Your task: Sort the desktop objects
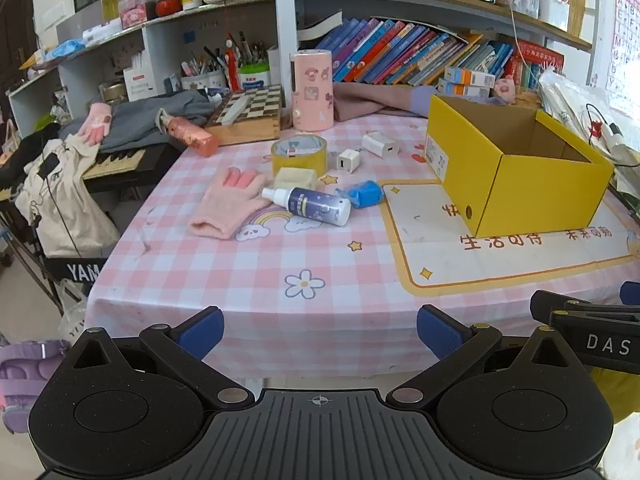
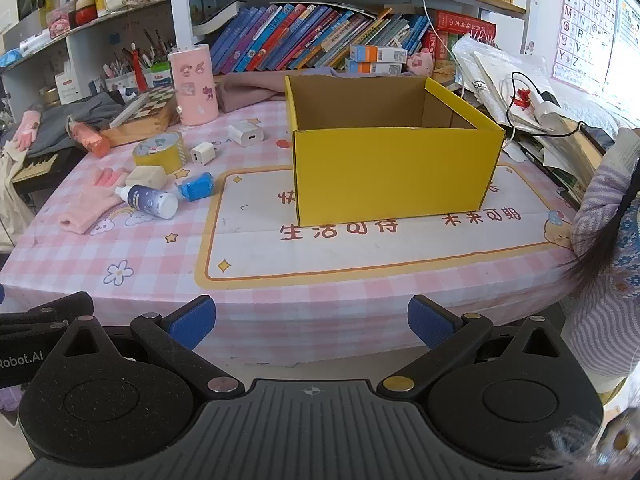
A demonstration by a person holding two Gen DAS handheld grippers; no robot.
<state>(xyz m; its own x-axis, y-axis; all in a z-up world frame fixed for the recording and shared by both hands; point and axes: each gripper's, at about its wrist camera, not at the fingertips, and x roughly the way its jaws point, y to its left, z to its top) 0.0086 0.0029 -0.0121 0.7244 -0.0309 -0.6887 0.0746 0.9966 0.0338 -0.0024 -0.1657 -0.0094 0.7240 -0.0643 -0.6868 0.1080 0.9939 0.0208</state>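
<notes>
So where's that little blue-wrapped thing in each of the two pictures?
Left wrist view: the blue-wrapped packet lies just right of centre, between the spray bottle and the yellow box.
Right wrist view: the packet sits left of centre, right of the bottle.
Shared landmark: the yellow box, to the packet's right in both views.

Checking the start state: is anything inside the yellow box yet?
The yellow box shows only bare brown walls inside. Its floor is hidden behind the front wall, so whether it is empty cannot be told.
</notes>
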